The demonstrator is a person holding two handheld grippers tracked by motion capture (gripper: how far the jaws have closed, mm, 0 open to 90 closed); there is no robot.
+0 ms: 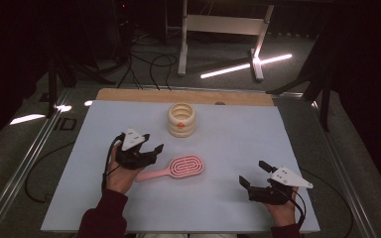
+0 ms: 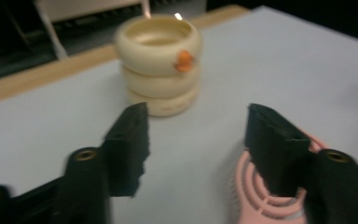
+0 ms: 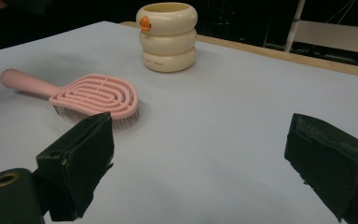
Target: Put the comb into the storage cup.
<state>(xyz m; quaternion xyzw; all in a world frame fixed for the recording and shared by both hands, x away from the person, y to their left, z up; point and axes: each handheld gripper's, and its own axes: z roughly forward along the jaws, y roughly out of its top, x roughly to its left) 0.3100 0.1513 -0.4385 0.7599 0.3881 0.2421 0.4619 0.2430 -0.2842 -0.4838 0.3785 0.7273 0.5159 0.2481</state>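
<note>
A pink hairbrush is seen lying bristles down on the pale surface, near a cream ringed cup. The left tongs are held wide just beside the brush handle; the right tongs are held wide, well apart from it.

Small dark print on cream ringed cup, lowest ring; too small to read.
</note>
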